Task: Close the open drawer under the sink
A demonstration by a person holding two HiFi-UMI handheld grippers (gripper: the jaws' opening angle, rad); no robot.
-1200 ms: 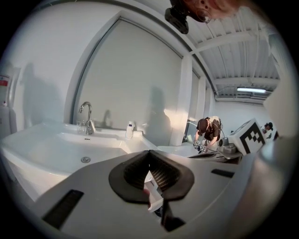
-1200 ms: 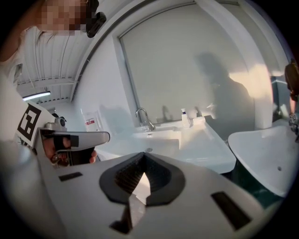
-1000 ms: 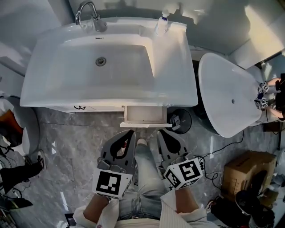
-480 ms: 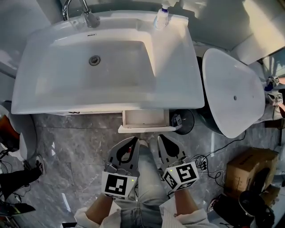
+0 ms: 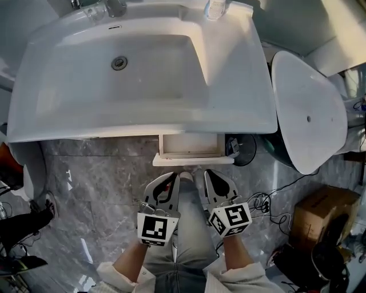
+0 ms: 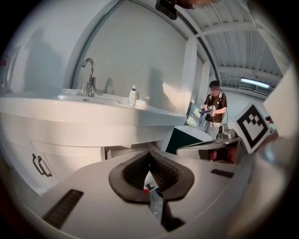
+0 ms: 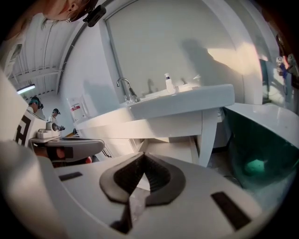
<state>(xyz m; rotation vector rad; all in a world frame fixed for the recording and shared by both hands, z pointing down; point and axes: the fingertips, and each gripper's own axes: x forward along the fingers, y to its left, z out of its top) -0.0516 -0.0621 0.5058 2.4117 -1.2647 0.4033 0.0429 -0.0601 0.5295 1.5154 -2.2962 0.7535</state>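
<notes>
Two grippers are held side by side over the person's denim-clad leg (image 5: 191, 229), each carrying a white cube with black square markers. The left gripper (image 5: 172, 176) has its ribbed dark fingers (image 6: 163, 170) pressed together at the tips with nothing between them. The right gripper (image 5: 208, 173) is the same, its fingers (image 7: 156, 175) meeting at a point over an empty teardrop gap.

The drawer (image 5: 191, 150) is a shallow white rectangular box. It stands open, pulled out from beneath the front edge of the sink (image 5: 143, 68), with its flat front panel nearest the grippers. Both sets of fingertips are near that panel but apart from it.

The sink is a broad, glossy white slab with rounded corners and a metal drain in the basin. A chrome faucet (image 5: 111, 7) and a small bottle (image 5: 216, 7) stand at its back edge. The left gripper view shows a white cabinet door with a black handle (image 6: 39, 164) to the left of the drawer.

A round black object (image 5: 249, 150) sits on the floor just to the right of the drawer. Beyond it is an oval white tub (image 5: 309, 114) with a dark underside. A cardboard box (image 5: 320, 214) and loose cables (image 5: 269, 206) lie farther right.

The floor (image 5: 97, 183) is polished grey marble with pale veins. In the left gripper view, another person (image 6: 214, 105) stands in the distance.
</notes>
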